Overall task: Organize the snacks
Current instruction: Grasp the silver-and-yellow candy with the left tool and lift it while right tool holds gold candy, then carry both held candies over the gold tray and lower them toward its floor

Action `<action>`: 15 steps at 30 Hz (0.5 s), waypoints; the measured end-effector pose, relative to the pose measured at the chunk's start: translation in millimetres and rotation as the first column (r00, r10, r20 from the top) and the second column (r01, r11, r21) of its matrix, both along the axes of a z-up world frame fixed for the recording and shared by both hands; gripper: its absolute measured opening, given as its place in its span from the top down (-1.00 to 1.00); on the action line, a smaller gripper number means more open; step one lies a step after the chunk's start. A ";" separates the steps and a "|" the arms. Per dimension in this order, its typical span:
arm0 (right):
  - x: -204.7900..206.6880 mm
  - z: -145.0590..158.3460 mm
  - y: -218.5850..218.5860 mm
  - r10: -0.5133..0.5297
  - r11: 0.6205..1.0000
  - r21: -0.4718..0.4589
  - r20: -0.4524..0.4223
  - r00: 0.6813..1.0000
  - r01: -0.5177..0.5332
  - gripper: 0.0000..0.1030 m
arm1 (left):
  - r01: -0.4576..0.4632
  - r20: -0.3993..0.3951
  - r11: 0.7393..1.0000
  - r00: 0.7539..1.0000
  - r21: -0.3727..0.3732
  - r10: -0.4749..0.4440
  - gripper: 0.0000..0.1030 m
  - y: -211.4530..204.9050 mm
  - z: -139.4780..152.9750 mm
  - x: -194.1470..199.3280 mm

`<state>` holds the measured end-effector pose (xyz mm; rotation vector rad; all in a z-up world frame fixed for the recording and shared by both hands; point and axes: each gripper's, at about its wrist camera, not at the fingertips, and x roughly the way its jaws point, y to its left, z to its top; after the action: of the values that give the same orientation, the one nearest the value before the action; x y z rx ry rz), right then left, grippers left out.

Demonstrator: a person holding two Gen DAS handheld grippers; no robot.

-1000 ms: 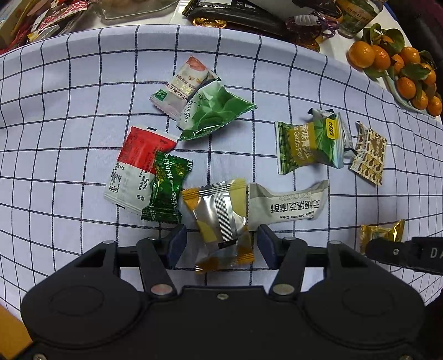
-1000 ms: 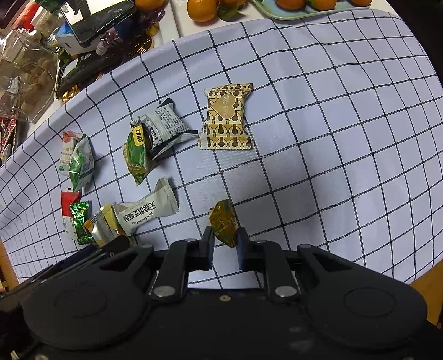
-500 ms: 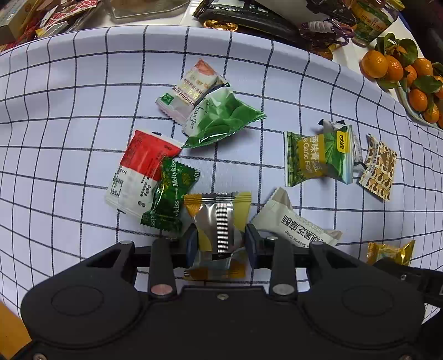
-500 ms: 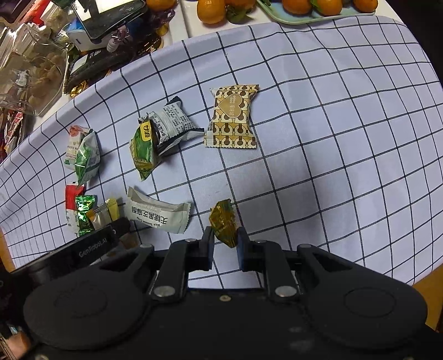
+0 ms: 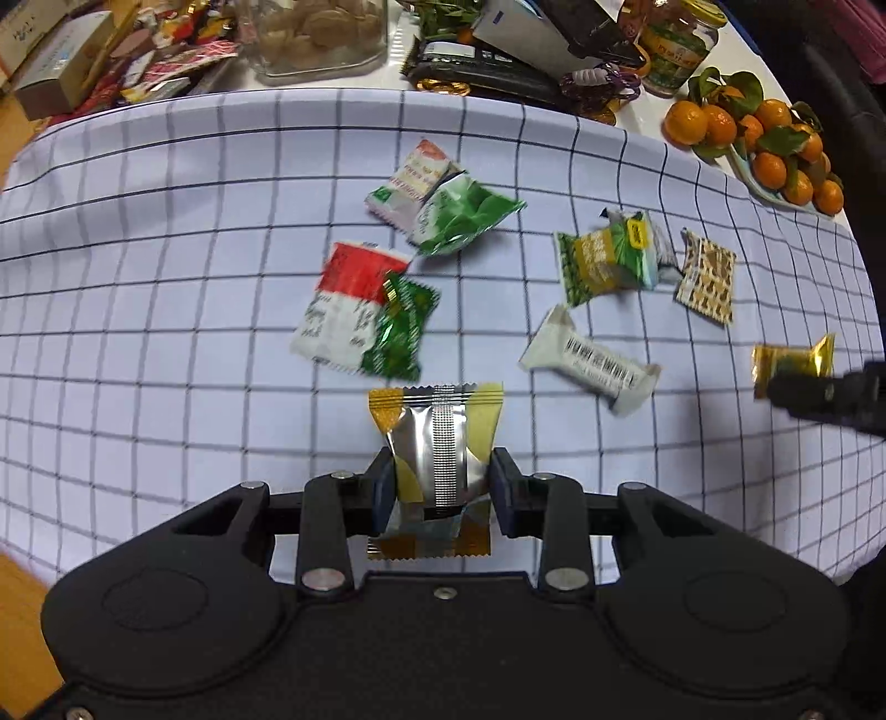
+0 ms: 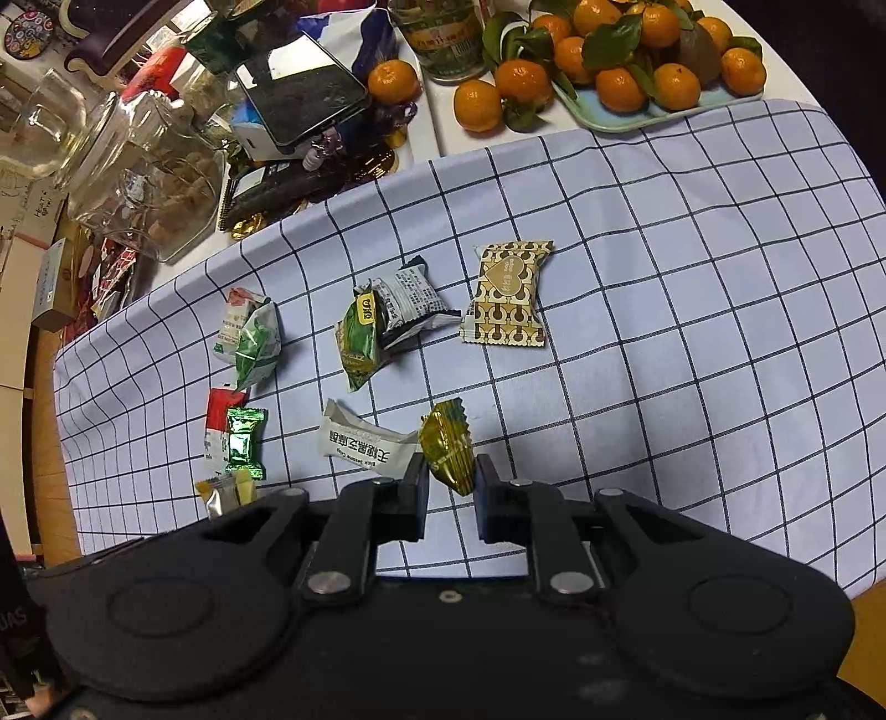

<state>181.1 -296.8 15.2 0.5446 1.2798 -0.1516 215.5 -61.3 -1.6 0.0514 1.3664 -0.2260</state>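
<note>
My left gripper [image 5: 437,476] is shut on a silver and yellow snack packet [image 5: 437,426], held a little above the checked cloth [image 5: 166,332]. My right gripper [image 6: 449,476] is shut on a gold-wrapped candy [image 6: 446,443], also lifted off the cloth; the left wrist view shows that candy [image 5: 792,360] at the right edge. On the cloth lie a white sesame-crisp packet [image 5: 590,360], a red and white packet [image 5: 343,299] with a green candy [image 5: 401,332] on it, a green leaf-print packet [image 5: 465,216], a green and yellow packet [image 5: 598,266] and a brown patterned packet [image 6: 506,296].
Behind the cloth stand a glass jar of biscuits [image 6: 149,183], a phone [image 6: 299,94] on boxes, a lidded jar [image 5: 681,44] and a tray of tangerines [image 6: 637,66]. Boxes and wrappers crowd the far left [image 5: 111,61]. The cloth's right half [image 6: 692,332] bears no packets.
The left jaws closed on the silver and yellow packet and lifted it. The white packet was pushed aside and now shows its barcode. The right gripper rose with the gold candy.
</note>
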 end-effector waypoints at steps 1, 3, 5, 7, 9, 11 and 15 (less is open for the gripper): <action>-2.9 1.9 2.4 0.008 1.000 -0.017 0.012 1.000 -0.007 0.65 | -0.005 0.008 1.000 1.000 -0.001 0.005 0.16 4.6 3.5 -6.5; -11.2 6.8 8.5 0.016 0.999 -0.050 0.039 0.999 -0.014 0.65 | -0.006 0.027 1.000 1.000 -0.004 0.006 0.16 12.6 11.3 -19.6; -22.5 12.1 14.7 0.026 0.997 -0.072 0.067 0.997 -0.021 0.65 | -0.015 0.049 1.000 0.999 0.004 0.015 0.16 22.3 17.9 -37.0; -38.7 17.8 21.6 0.033 0.997 -0.077 0.100 0.994 -0.025 0.65 | -0.036 0.060 0.999 0.998 0.011 0.035 0.16 31.5 22.8 -55.2; -58.8 20.6 27.8 0.024 0.997 -0.072 0.123 0.992 -0.016 0.65 | -0.067 0.066 0.998 0.996 0.012 0.066 0.16 42.7 27.0 -74.5; -84.3 20.9 35.2 0.011 0.999 -0.051 0.134 0.991 -0.004 0.65 | -0.099 0.080 0.995 0.992 0.014 0.097 0.16 52.2 30.5 -93.8; -133.2 14.1 50.7 -0.029 0.999 0.018 0.130 0.991 0.027 0.65 | -0.126 0.078 0.990 0.990 0.056 0.121 0.16 58.4 29.1 -126.9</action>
<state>47.9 -246.1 29.3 0.5770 1.1478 -0.1272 88.6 -2.9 27.5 0.0253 1.2971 -0.0775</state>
